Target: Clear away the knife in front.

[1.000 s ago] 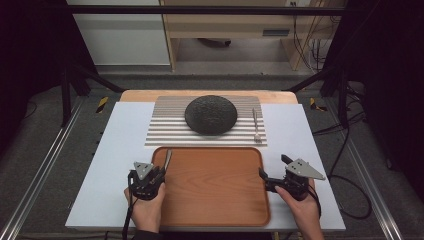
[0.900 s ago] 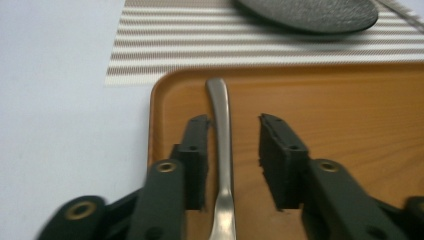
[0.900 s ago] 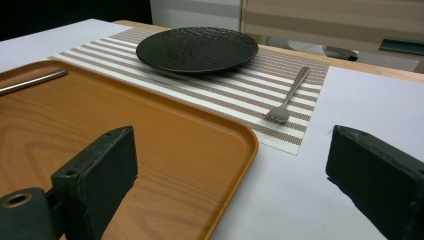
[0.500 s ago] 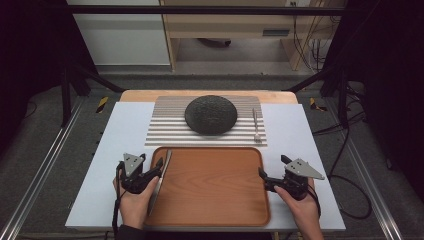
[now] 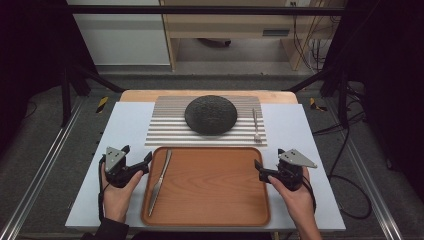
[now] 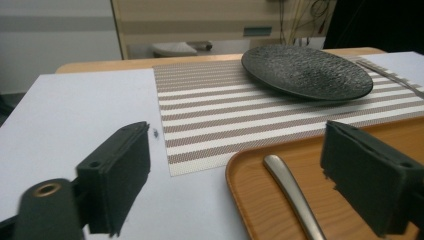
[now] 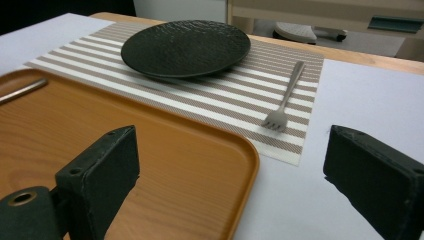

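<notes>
White paper covers the tabletop [image 5: 125, 130], so the things on it are easy to see. Nearest the person sits a wooden tray [image 5: 210, 190], and a butter knife [image 5: 160, 181] lies flat along its left side, handle pointing away toward the mat. The left tongs [image 5: 148, 159] sit just beside the tray's left edge, close to the knife. They have just been opening and now stand wide apart with nothing between them, so the knife looks let go and left to rest on the tray. The right tongs [image 5: 257, 167] wait at the tray's right edge, also wide apart and empty, ready to help. Farther off lies a striped placemat [image 5: 170, 130] with a black plate [image 5: 211, 114] in its middle. A fork [image 5: 257, 125] lies on the mat right of the plate, like a set place for eating.
</notes>
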`<state>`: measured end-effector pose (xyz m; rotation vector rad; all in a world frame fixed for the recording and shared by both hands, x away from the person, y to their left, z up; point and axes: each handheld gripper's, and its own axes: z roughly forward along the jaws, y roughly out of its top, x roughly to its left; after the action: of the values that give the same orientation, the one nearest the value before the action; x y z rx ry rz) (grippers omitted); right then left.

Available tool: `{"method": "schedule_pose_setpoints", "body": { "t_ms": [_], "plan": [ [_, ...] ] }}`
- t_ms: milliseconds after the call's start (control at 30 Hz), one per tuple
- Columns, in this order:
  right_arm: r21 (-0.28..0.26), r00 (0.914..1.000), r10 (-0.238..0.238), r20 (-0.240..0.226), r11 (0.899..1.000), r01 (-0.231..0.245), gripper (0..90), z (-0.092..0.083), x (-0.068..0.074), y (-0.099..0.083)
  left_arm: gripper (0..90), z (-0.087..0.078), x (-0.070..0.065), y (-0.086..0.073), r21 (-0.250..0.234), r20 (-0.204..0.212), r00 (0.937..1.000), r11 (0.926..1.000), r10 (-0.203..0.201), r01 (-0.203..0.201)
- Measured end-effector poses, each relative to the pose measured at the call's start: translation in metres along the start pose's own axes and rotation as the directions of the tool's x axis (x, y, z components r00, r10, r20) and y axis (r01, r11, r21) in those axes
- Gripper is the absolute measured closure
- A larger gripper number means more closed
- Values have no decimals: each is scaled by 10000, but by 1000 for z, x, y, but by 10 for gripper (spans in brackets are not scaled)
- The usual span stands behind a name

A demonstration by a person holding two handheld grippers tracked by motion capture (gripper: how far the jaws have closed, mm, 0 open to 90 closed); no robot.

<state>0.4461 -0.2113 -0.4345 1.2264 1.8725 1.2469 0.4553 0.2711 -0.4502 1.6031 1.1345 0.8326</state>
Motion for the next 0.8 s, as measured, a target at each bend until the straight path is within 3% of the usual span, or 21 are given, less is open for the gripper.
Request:
{"method": "schedule_pose_setpoints", "body": {
  "t_ms": [33,200,467,800],
  "plan": [
    [27,10000,17,-6,10000,-17,69,1,0,2,103,0,4,-2,33,-3,9999,9999,112,-112],
    [153,9994,329,-77,9993,-328,64,9,1,18,60,0,14,-10,150,212,9982,9983,-569,566],
    [301,9998,193,-3,9994,-192,71,22,-2,46,54,-6,12,-13,113,497,9982,9994,-339,334],
    [699,9997,-59,226,9975,43,105,46,4,67,44,-17,20,-15,26,383,9982,9989,-469,469]
  ]
}}
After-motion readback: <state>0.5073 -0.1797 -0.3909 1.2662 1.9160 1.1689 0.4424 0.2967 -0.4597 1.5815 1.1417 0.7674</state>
